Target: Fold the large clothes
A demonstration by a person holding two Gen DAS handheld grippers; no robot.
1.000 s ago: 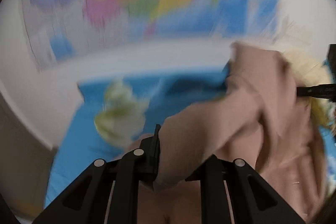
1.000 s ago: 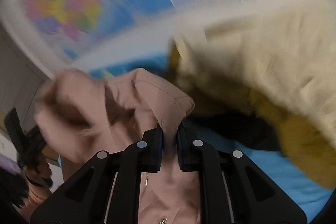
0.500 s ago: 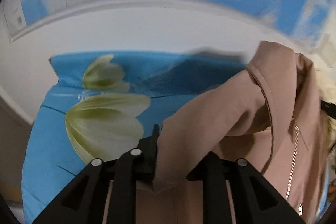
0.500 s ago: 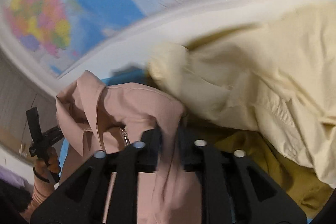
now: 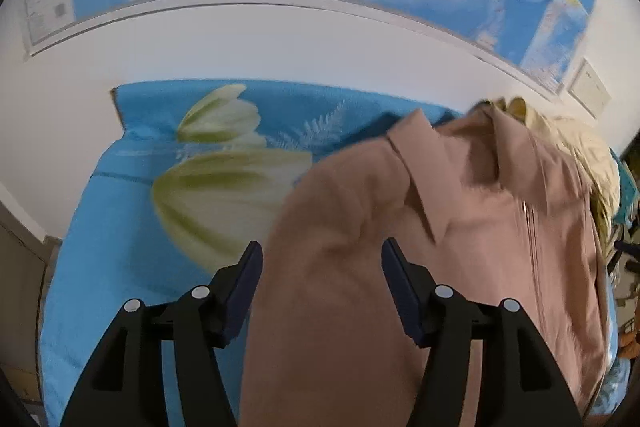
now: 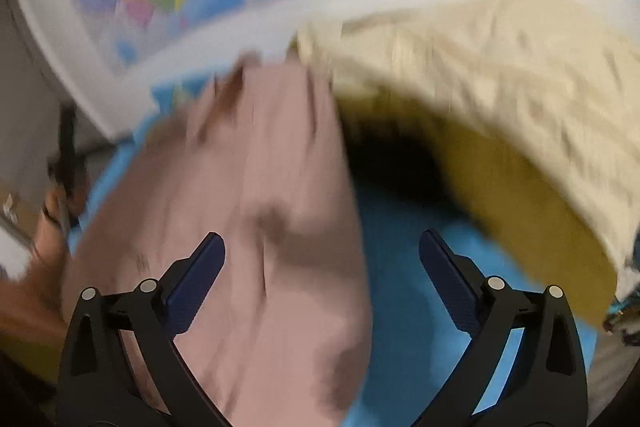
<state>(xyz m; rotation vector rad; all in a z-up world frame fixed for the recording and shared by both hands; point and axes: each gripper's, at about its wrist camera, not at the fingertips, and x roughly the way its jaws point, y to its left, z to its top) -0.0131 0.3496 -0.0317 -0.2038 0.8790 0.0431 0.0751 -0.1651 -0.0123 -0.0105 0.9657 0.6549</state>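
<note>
Pink jacket (image 5: 460, 247) lay spread on the blue sheet (image 5: 100, 247), collar toward the wall, likely laid flat so folding could start. Left gripper (image 5: 322, 279) and right gripper (image 6: 322, 269) both had fingers wide apart over it, holding nothing. Cream coat (image 6: 500, 87) sat beside it.

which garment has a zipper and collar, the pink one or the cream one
The pink jacket: its collar and zipper show in the left wrist view. The cream garment shows neither and lies piled behind it.
</note>
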